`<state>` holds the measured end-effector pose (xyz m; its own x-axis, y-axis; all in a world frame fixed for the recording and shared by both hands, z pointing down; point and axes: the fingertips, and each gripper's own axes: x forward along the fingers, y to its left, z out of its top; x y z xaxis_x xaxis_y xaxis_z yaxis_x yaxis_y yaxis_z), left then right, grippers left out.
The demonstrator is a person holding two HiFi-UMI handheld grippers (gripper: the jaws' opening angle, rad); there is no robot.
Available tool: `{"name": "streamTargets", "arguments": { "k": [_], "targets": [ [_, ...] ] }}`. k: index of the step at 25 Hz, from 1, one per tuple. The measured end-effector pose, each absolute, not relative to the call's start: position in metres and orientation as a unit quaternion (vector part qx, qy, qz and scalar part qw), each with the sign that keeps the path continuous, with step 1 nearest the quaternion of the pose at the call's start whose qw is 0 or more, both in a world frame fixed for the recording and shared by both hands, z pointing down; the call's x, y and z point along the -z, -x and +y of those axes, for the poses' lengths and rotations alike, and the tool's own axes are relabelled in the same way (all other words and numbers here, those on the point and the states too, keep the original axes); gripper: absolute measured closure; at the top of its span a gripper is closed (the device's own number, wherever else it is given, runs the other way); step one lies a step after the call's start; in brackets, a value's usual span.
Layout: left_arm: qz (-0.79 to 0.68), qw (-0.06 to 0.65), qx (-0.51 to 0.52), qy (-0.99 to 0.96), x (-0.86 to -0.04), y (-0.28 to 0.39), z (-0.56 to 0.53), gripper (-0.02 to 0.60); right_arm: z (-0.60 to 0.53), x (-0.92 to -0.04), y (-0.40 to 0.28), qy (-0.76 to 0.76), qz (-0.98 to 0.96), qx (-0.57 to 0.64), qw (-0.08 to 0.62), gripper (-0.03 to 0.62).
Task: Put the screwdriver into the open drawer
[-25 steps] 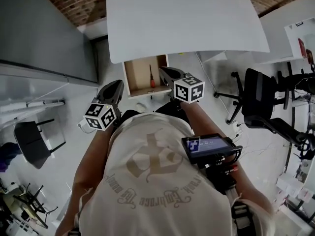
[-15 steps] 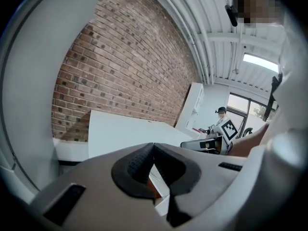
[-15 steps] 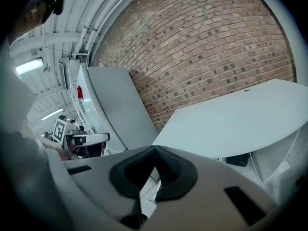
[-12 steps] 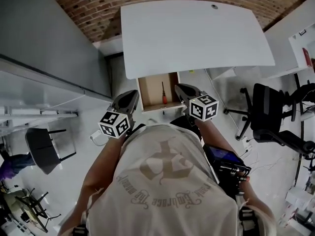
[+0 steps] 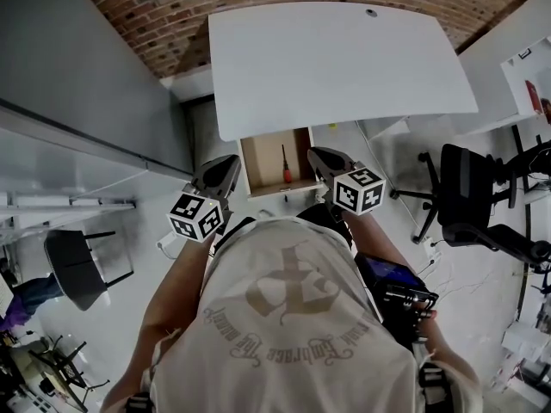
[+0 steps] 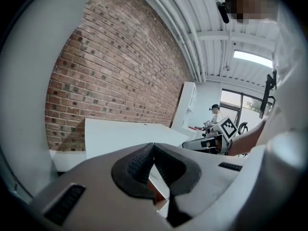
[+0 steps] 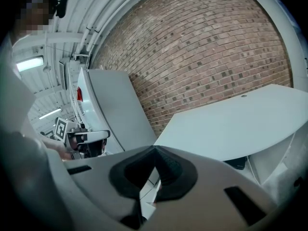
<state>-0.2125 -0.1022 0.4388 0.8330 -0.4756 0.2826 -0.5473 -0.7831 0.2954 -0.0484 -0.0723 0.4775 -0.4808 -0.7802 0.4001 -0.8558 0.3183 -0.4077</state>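
Red-handled screwdriver (image 5: 286, 163) still in drawer (image 5: 258, 162), nothing shifted; our left hand-held gripper (image 5: 227, 165) and right hand-held gripper (image 5: 319, 156) sit closed, empty, so placement looks done.

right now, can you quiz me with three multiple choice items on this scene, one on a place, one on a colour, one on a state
1. Where does the screwdriver lie?
A. on the white desk top
B. inside the drawer
C. on the floor

2. What colour is the screwdriver's handle?
A. blue
B. red
C. yellow

3. How do the jaws of the right gripper stand?
A. together, nothing between them
B. wide apart
C. shut on the screwdriver

Answers:
1 B: the head view shows it lying in the open wooden drawer.
2 B: the handle end shows red there.
3 A: the right gripper view shows the tips meeting with nothing held.
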Motion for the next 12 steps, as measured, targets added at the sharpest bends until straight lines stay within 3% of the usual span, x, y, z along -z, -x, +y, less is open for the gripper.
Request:
{"name": "streamTargets", "arguments": {
  "k": [12],
  "targets": [
    [-0.244,0.198,-0.103,-0.944,-0.443,0.199,-0.085,0.561,-0.052,-0.474,0.044,-0.514,-0.806,-0.287,0.061,0.572]
  ]
}}
